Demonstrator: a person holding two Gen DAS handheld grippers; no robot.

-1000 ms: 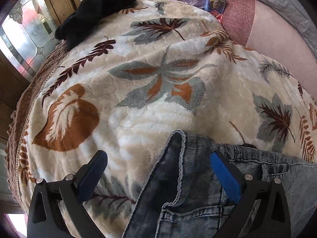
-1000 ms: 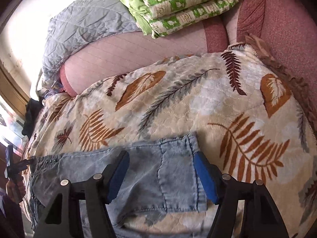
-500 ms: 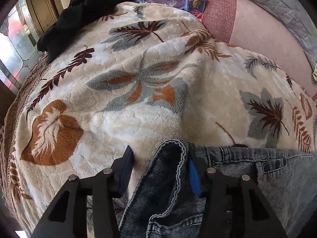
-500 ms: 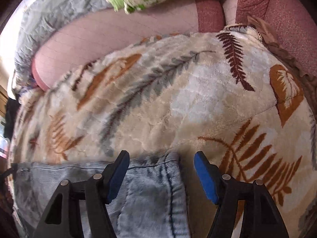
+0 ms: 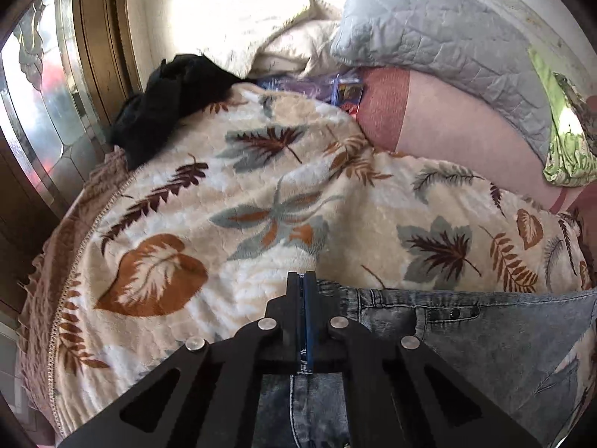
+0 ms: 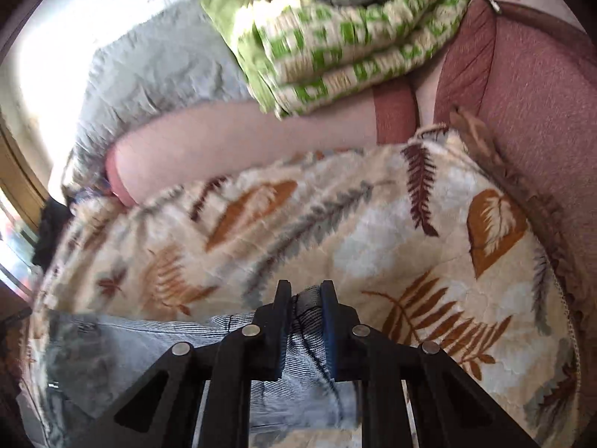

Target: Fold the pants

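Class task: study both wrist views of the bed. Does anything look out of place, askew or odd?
Nothing is spilled or damaged. One thing stands out: a black garment lies crumpled at the far edge of the leaf-print blanket, by the window. The jeans lie on the blanket, pinched by the left gripper and right gripper.

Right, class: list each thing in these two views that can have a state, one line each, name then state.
left gripper: shut on the jeans' waistband edge.
right gripper: shut on a bunched jeans hem.
jeans: spread out across the leaf blanket, not yet folded.
green patterned quilt: folded.
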